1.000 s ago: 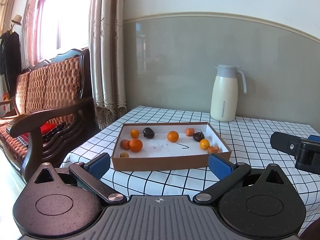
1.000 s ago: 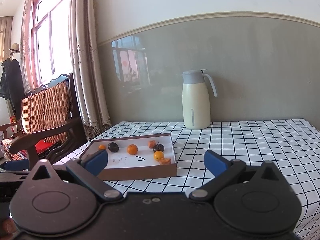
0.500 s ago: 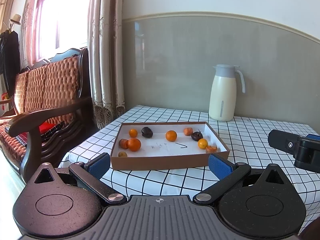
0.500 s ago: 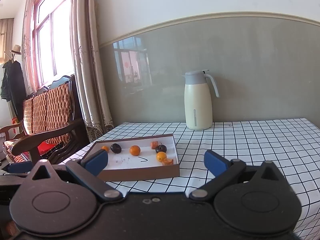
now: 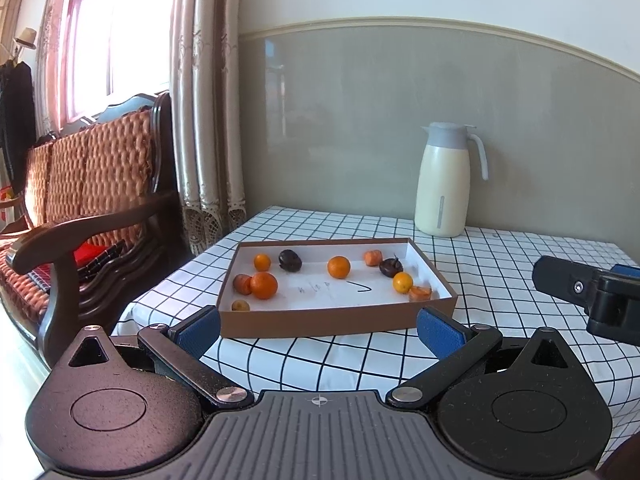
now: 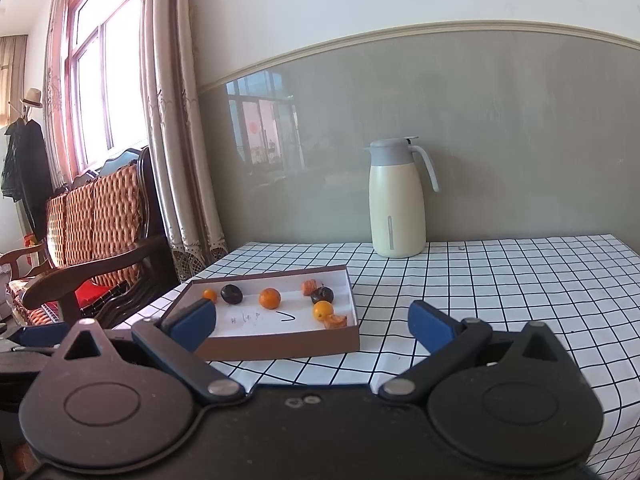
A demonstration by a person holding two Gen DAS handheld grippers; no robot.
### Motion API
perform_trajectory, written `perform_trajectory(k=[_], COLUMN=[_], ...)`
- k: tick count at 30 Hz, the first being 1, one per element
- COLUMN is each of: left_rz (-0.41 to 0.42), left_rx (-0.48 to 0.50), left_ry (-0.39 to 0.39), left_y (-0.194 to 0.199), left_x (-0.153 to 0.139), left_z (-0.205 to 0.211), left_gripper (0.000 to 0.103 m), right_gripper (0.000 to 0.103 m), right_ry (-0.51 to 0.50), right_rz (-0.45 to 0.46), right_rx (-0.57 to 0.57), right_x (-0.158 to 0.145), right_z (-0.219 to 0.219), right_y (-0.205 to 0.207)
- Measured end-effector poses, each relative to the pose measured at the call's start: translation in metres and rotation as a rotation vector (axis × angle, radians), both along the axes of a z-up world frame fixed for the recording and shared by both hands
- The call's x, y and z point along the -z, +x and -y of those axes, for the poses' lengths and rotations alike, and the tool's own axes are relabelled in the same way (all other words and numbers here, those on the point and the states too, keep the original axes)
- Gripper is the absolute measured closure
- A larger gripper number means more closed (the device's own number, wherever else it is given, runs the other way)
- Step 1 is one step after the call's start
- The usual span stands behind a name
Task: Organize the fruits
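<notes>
A shallow brown cardboard box [image 5: 320, 322] [image 6: 280, 346] with a white floor lies on the checked tablecloth [image 5: 500, 264]. It holds several small fruits: oranges such as one [image 5: 264, 285] at the left and one [image 5: 339, 267] [image 6: 269, 298] in the middle, two dark plums [image 5: 290, 260] [image 6: 322, 294], and reddish pieces [image 5: 420, 293]. My left gripper [image 5: 319, 330] hovers open just before the box's near wall, nothing between its blue pads. My right gripper [image 6: 312, 322] is also open and empty, near the box's right front corner; its body shows in the left wrist view [image 5: 592, 296].
A cream thermos jug [image 5: 442, 180] [image 6: 397, 200] stands at the back of the table by the grey wall. A wooden sofa [image 5: 80, 208] with orange cushions and curtains [image 5: 204, 120] are left of the table. The table's left edge runs close to the box.
Both grippers have drifted slightly, so the box and jug sit a little further left in the left wrist view and further right in the right wrist view. Fruits have not moved; both stay open.
</notes>
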State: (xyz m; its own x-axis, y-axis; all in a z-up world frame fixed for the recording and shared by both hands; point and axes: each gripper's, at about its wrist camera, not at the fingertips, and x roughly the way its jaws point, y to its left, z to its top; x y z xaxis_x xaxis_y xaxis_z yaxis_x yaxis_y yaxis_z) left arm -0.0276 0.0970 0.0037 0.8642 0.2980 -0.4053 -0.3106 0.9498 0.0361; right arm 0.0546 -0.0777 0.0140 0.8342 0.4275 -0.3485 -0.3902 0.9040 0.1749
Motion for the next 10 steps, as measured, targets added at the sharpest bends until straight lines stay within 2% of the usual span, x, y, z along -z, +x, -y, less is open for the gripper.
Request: perform_trajectory(k=[2,5,10], left_rz=[0.009,0.042,0.057], left_rx=[0.002,0.016,0.021], left_ry=[0.002,-0.04,-0.019], left_y=[0.0007,-0.0009,0.0027], left_x=[0.0012,0.0015,0.002], left_z=[0.0004,-0.0024,-0.0002], left_gripper=[0.0,0.0,0.0], right_gripper=[0.006,0.006,0.006], right_ry=[0.004,0.003,0.017], right_rz=[0.002,0.003,-0.01], right_rx=[0.0,-0.002,0.001], right_x=[0.0005,0.0013,0.0041], right_z=[0.0005,0.0001,0.0019], right_y=[0.0004,0.0019,0.0067])
